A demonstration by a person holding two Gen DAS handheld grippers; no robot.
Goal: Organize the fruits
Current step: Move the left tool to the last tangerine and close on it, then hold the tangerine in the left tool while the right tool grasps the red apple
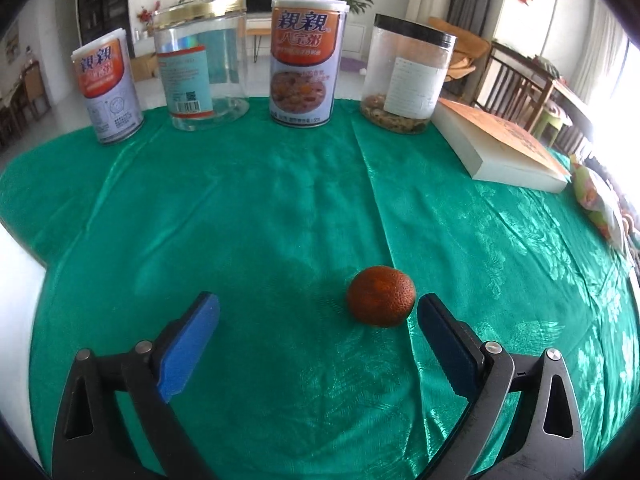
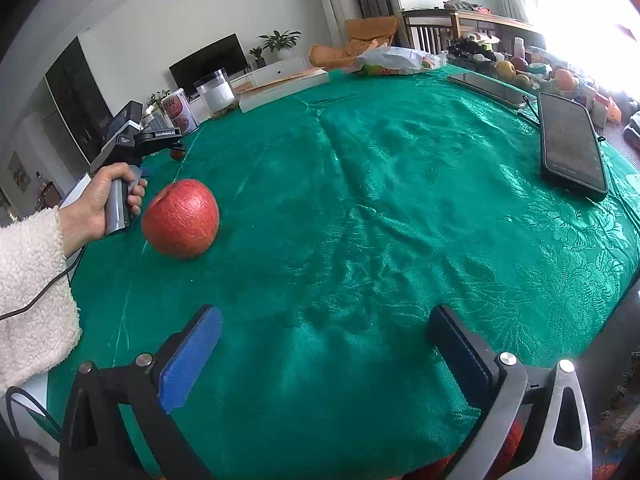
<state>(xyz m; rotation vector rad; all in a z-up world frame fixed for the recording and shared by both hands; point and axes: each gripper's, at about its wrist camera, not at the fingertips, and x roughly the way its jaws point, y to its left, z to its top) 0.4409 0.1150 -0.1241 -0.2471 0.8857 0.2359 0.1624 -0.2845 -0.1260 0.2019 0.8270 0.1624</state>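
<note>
A small dark-orange mandarin (image 1: 381, 296) lies on the green tablecloth (image 1: 280, 200), just ahead of my left gripper (image 1: 318, 308) and close to its right finger (image 1: 444, 340). The left gripper is open and empty. In the right wrist view a red apple (image 2: 181, 218) lies on the cloth at the left, beside the hand holding the left gripper's handle (image 2: 120, 200). The mandarin also shows small and far off in that view (image 2: 177, 153). My right gripper (image 2: 326, 320) is open and empty, well to the right of the apple.
Two printed cans (image 1: 305, 64) (image 1: 108, 92), a clear empty jar (image 1: 202, 64) and a black-lidded jar (image 1: 404, 76) stand along the far edge. A book (image 1: 500, 144) lies at the right. Two phones (image 2: 570, 148) (image 2: 486, 88) lie at the right of the table.
</note>
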